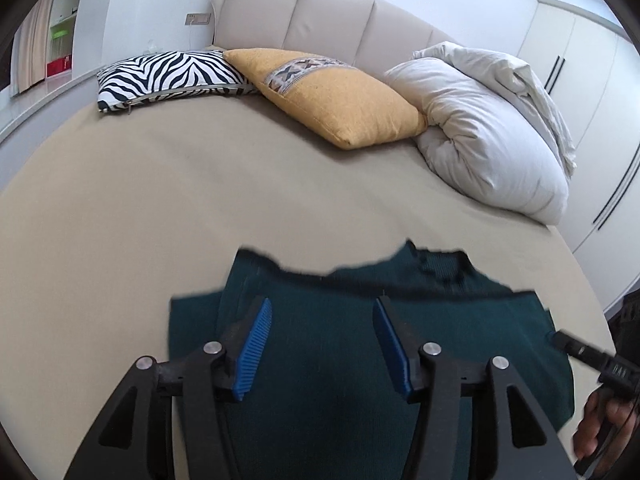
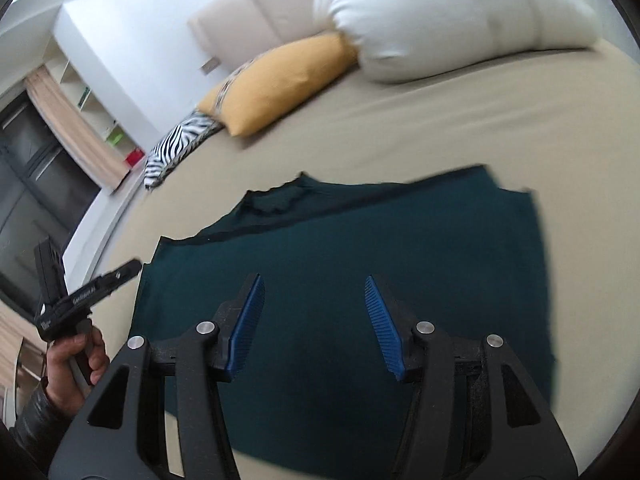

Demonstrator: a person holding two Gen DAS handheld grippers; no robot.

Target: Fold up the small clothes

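A dark teal knit garment (image 1: 320, 344) lies flat on the beige bed sheet (image 1: 160, 208), collar toward the pillows. It also shows in the right wrist view (image 2: 360, 260). My left gripper (image 1: 322, 308) is open and empty, hovering above the garment's middle. My right gripper (image 2: 314, 286) is open and empty, also above the garment. The right gripper's tip (image 1: 568, 342) shows at the garment's right edge in the left wrist view. The left gripper (image 2: 124, 270) shows at the garment's left edge in the right wrist view, held by a hand (image 2: 76, 360).
A zebra-print pillow (image 1: 168, 76), a yellow cushion (image 1: 340, 100) and a rolled white duvet (image 1: 488, 128) lie at the head of the bed by the padded headboard (image 1: 320, 12). White wardrobes (image 1: 580, 60) stand at the right. Shelves (image 2: 92, 100) stand at the left.
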